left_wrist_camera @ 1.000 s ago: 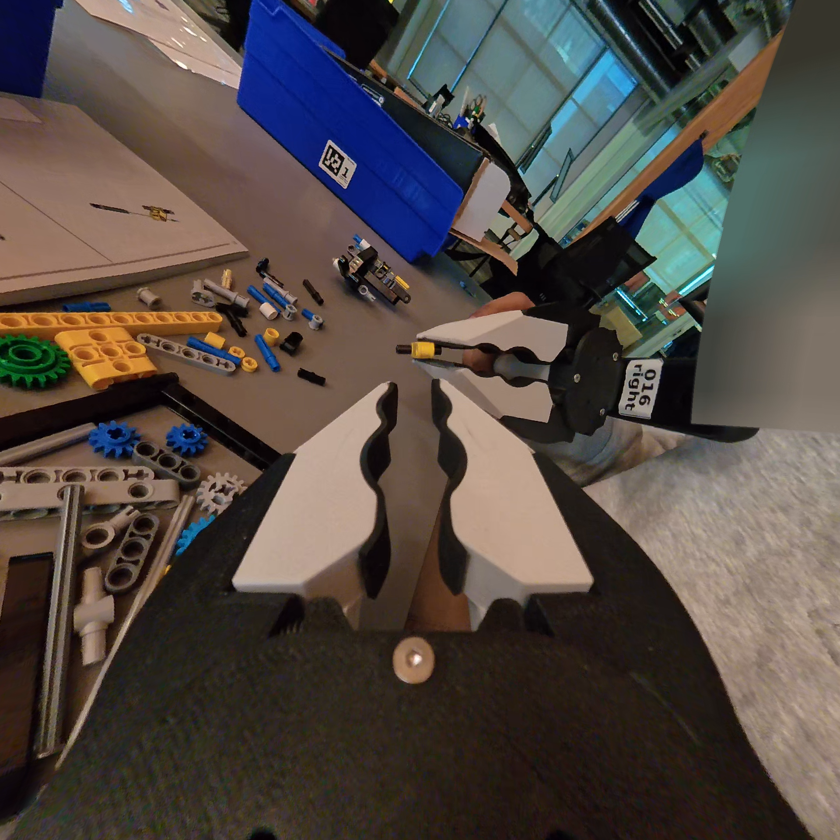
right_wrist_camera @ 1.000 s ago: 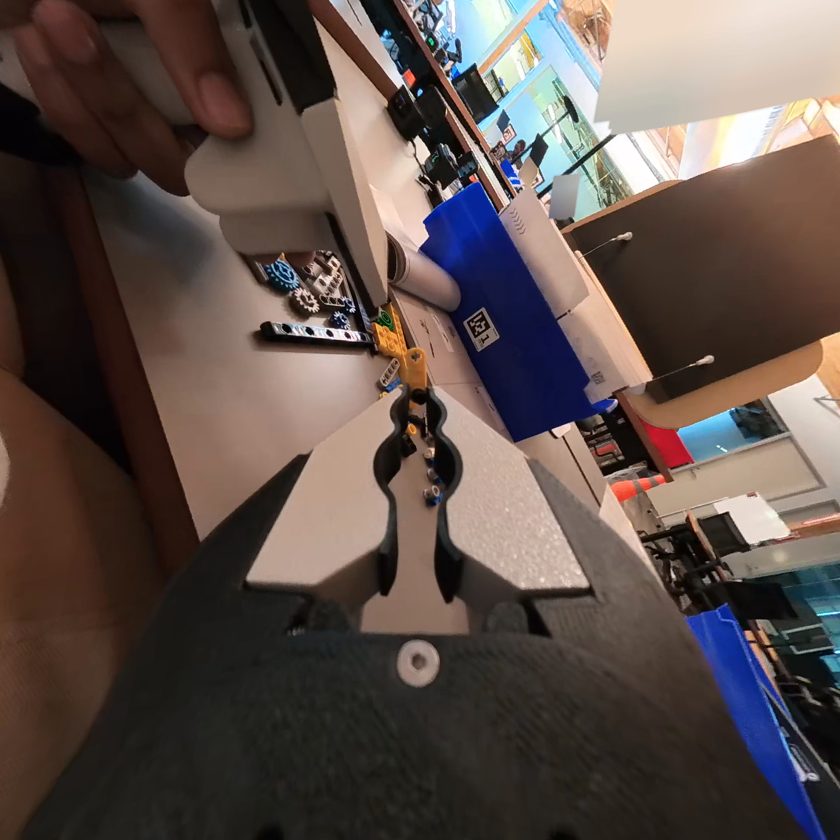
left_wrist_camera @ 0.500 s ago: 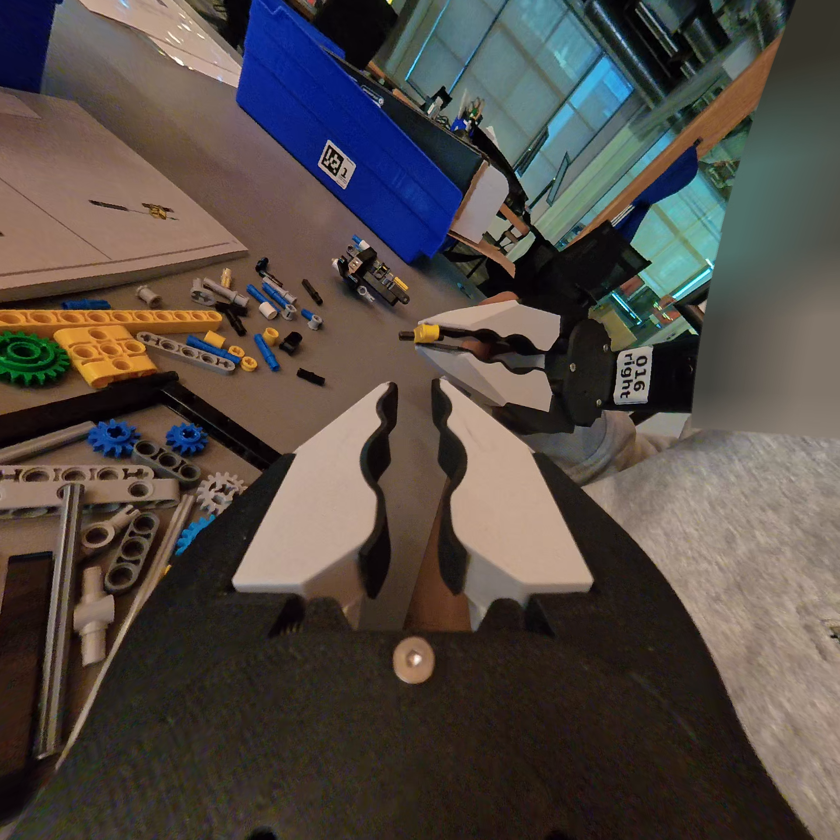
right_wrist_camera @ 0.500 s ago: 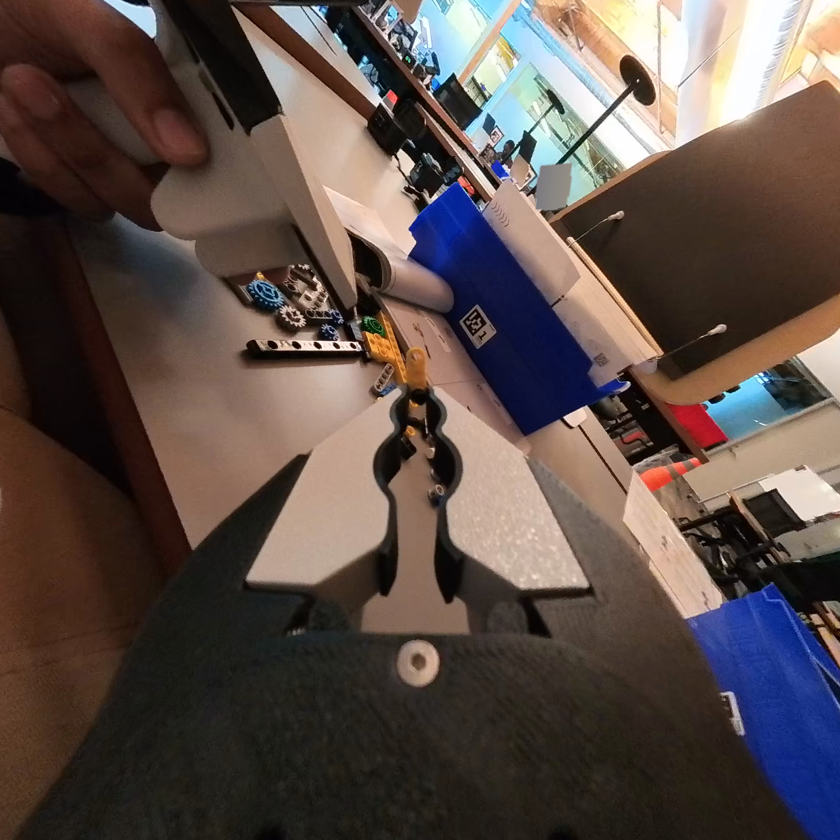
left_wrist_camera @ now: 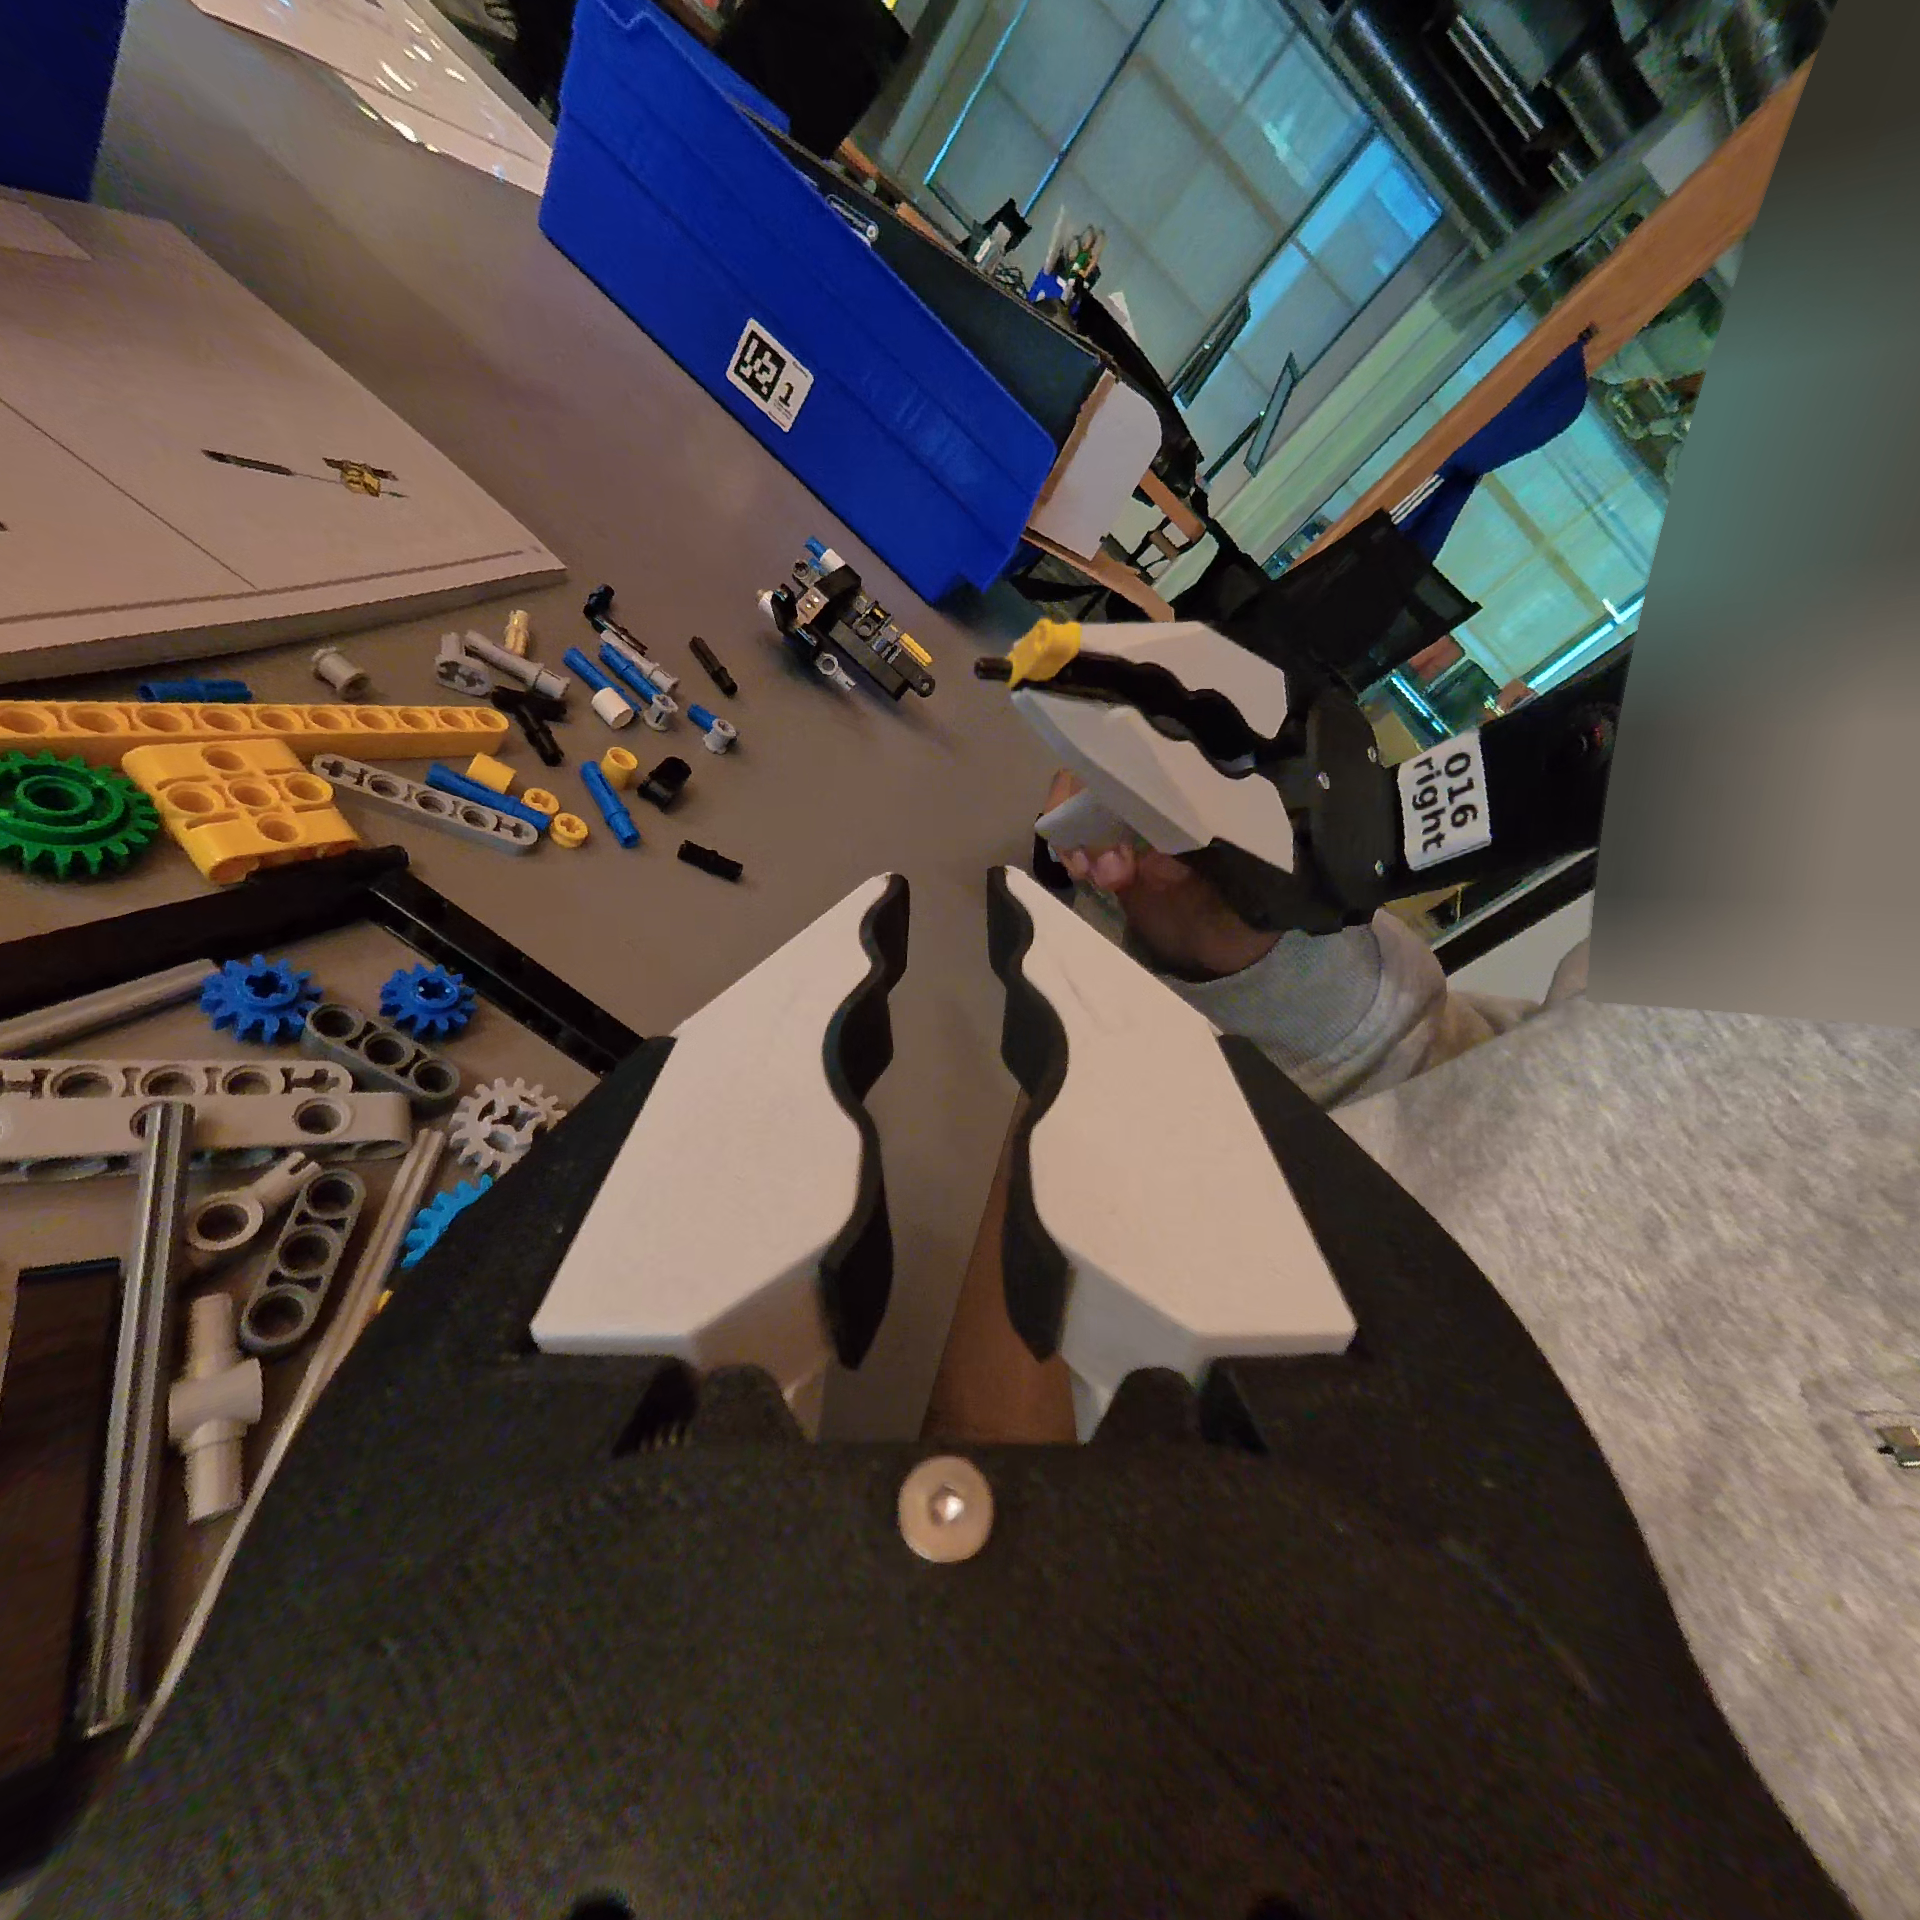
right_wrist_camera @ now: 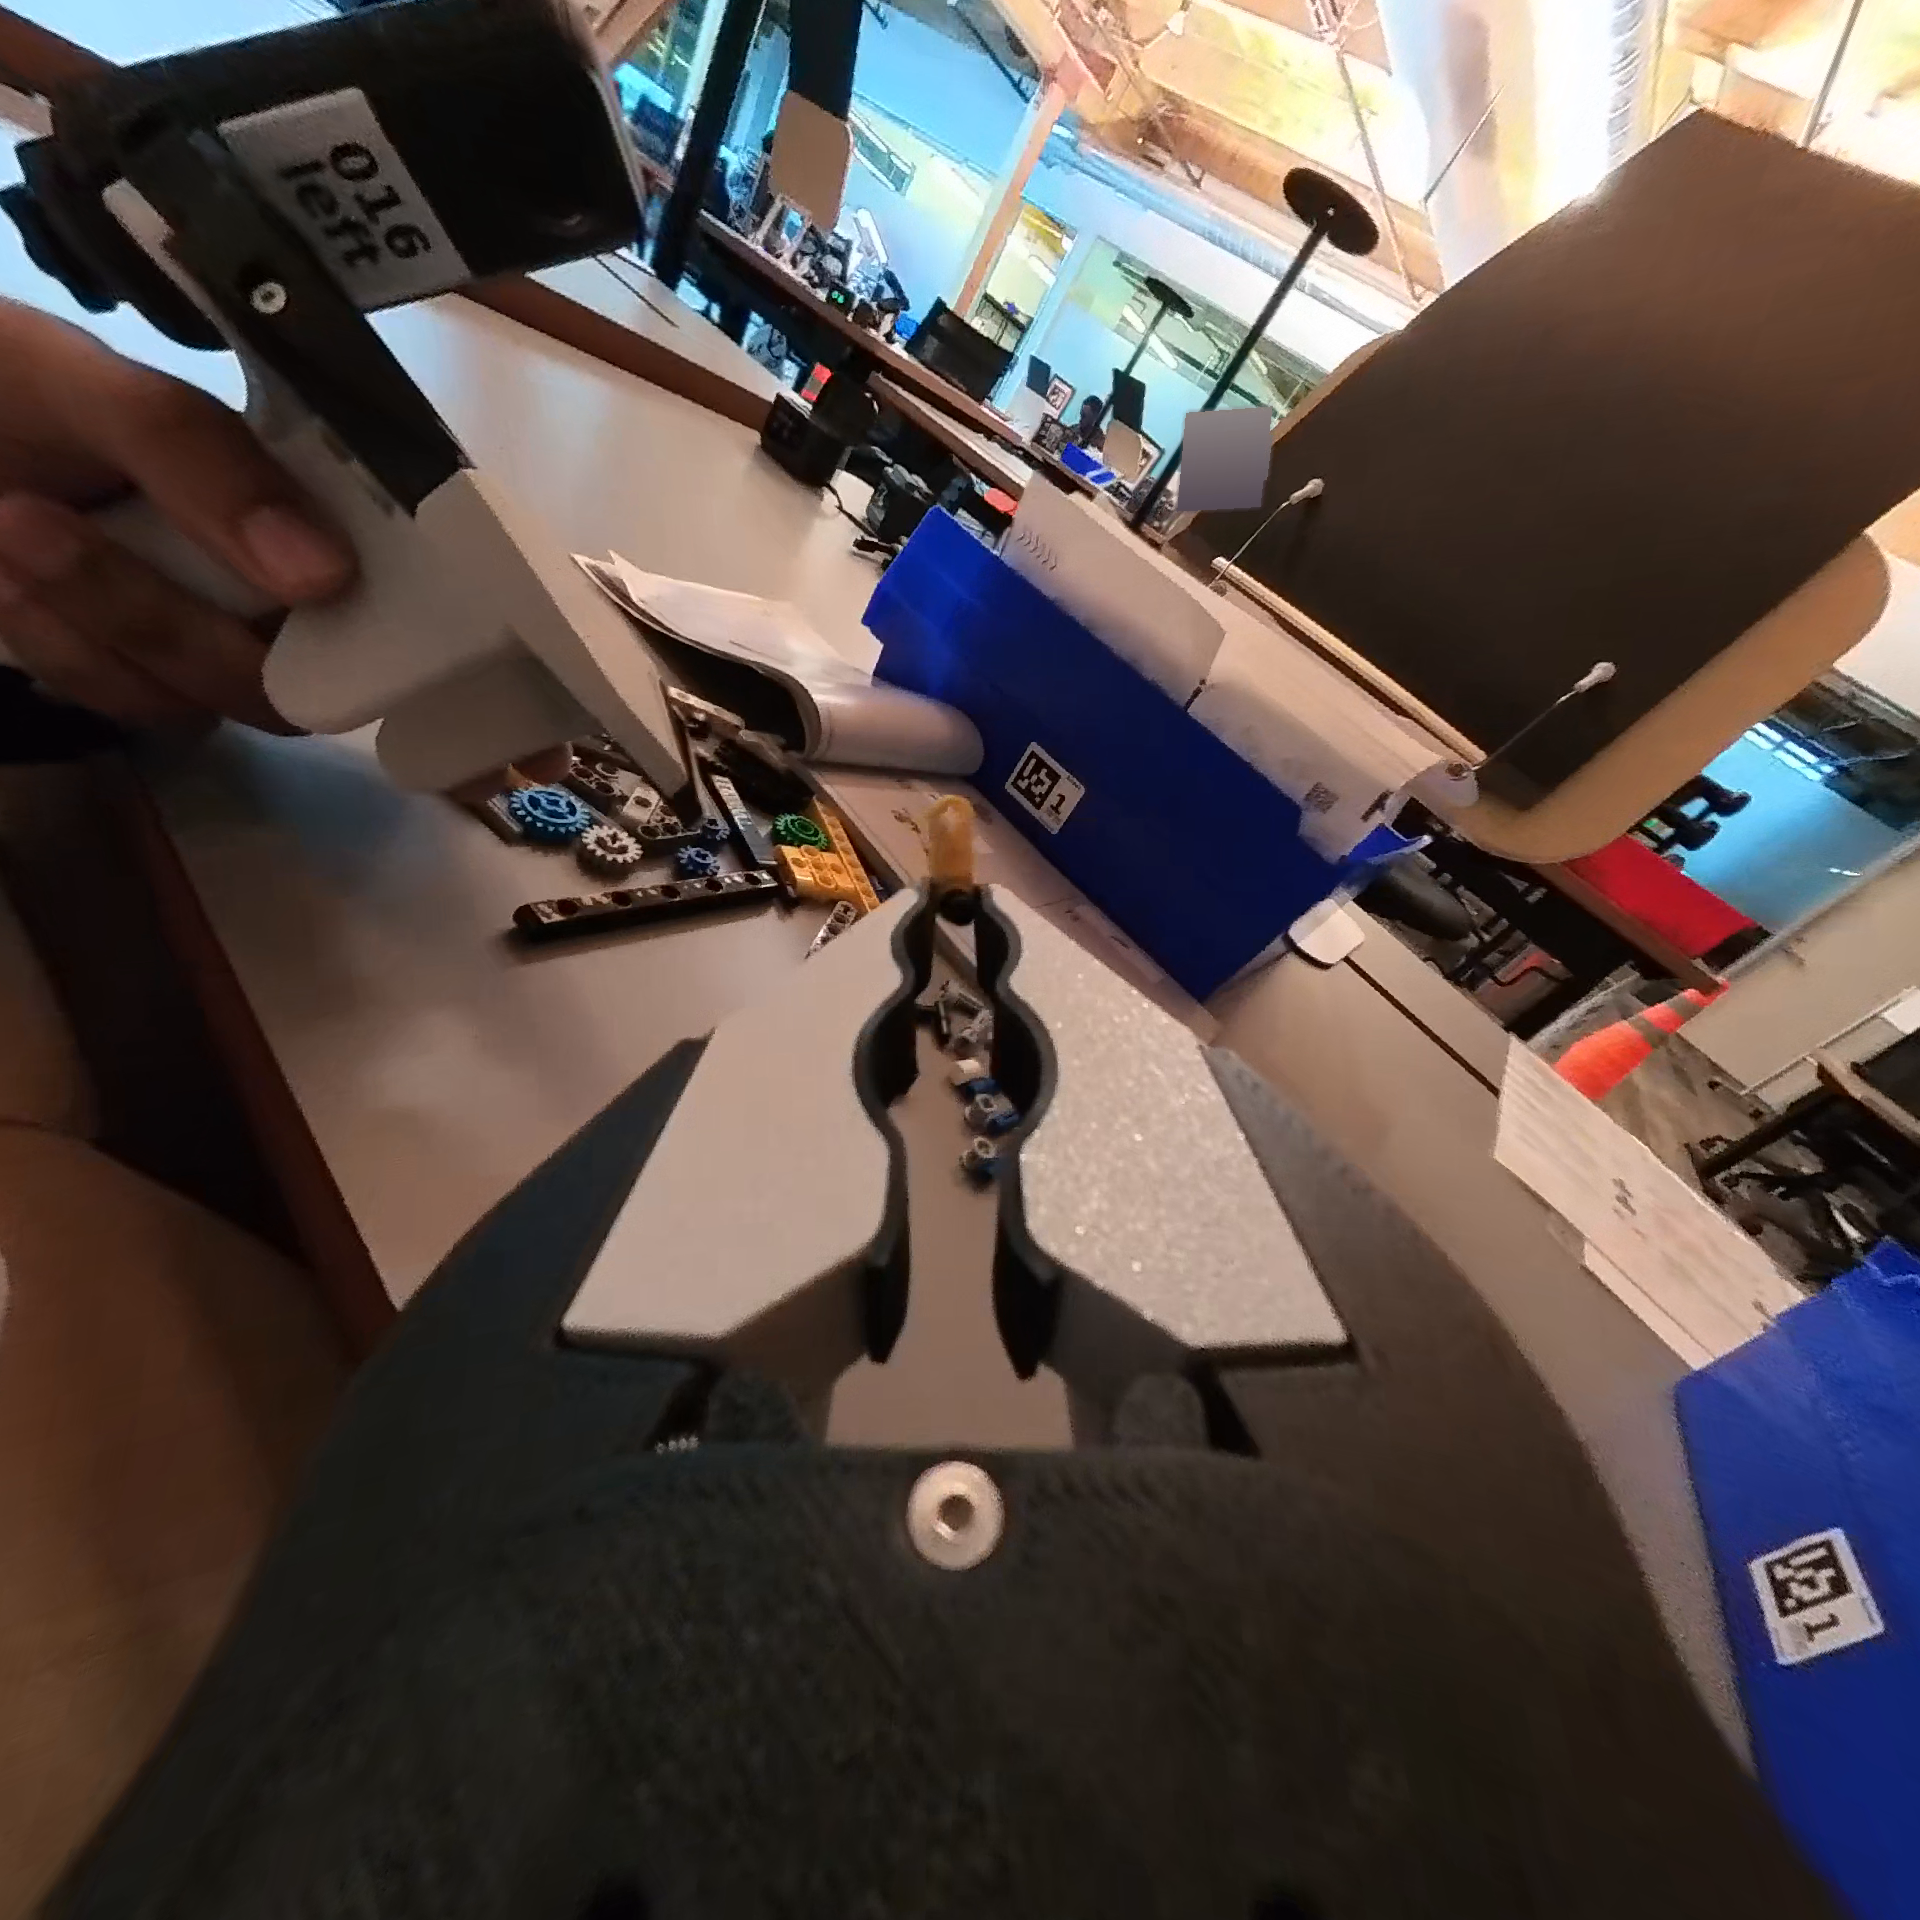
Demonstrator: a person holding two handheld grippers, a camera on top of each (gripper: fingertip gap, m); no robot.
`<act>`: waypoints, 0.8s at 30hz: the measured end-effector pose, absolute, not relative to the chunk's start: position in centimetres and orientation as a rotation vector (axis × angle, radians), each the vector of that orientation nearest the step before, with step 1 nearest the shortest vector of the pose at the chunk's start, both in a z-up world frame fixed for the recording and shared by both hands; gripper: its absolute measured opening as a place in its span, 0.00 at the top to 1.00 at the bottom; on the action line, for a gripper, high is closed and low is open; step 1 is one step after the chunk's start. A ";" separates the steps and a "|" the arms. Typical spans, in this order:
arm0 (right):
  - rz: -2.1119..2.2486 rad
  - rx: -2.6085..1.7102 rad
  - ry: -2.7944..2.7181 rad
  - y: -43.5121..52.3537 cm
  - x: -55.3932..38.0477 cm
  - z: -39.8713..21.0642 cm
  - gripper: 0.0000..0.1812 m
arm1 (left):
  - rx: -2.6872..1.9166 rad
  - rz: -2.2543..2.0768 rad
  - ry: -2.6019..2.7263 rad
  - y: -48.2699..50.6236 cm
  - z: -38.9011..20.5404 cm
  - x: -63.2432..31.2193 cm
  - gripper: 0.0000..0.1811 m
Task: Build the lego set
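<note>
My right gripper [right_wrist_camera: 954, 902] is shut on a small yellow connector on a black axle [right_wrist_camera: 950, 844] and holds it above the table. It also shows in the left wrist view [left_wrist_camera: 1049, 665], to the right of a small black sub-assembly [left_wrist_camera: 852, 629]. My left gripper [left_wrist_camera: 945, 894] is open and empty, low over the table's near edge. It shows in the right wrist view [right_wrist_camera: 623, 717] at the upper left, held by a hand. Loose pins and bushes [left_wrist_camera: 613, 717] lie mid-table. Yellow beams [left_wrist_camera: 239, 758], a green gear [left_wrist_camera: 62, 810] and grey beams [left_wrist_camera: 187, 1112] lie at the left.
A blue bin [left_wrist_camera: 790, 312] stands at the back of the table. An open instruction booklet [left_wrist_camera: 208, 499] lies at the far left. A black beam [right_wrist_camera: 644, 899] lies near the table's front edge. A person's grey sleeve [left_wrist_camera: 1340, 1008] is at the right. The gap from one gripper's tips to the other's is roughly 6 centimetres. From the left gripper's tips to the green gear [left_wrist_camera: 62, 810] is close to 12 centimetres. Look for it in the right wrist view [right_wrist_camera: 797, 832] too.
My right gripper has lifted and tilted upward with the yellow connector and moved farther back over the table. My left gripper has stayed open and almost still.
</note>
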State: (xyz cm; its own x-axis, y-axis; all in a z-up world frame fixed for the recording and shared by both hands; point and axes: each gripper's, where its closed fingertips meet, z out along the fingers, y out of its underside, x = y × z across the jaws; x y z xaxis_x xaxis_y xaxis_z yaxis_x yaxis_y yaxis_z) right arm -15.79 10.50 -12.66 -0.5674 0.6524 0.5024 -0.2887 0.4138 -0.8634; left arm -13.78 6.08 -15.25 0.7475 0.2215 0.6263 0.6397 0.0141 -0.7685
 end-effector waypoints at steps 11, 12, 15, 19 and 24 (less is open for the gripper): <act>1.361 -0.371 -1.729 10.9 -16.0 -12.0 0.98 | -1.557 -0.372 -0.717 6.0 -15.2 -13.7 0.92; 1.380 -0.393 -1.718 11.1 -16.1 -11.8 0.98 | -1.557 -0.368 -0.717 6.0 -15.2 -13.7 0.92; 1.426 -0.505 -1.668 12.6 -16.5 -10.9 0.97 | -1.566 -0.350 -0.731 6.1 -15.4 -13.9 0.92; 1.411 -0.648 -1.588 16.2 -16.5 -9.6 0.98 | -1.551 -0.334 -0.817 7.0 -15.5 -14.9 0.93; 1.542 -0.823 -1.502 19.6 -15.8 -10.0 0.98 | -1.685 -0.413 -0.875 11.4 -16.3 -15.2 0.96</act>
State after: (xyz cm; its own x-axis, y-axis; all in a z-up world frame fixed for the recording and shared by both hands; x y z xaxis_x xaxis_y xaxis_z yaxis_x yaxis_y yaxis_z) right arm -15.79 19.60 -10.04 -0.4562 0.8858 0.0852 -0.1085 0.0396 -0.9933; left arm -15.23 11.40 -16.29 0.6618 0.3342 0.6711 0.7306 -0.0869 -0.6772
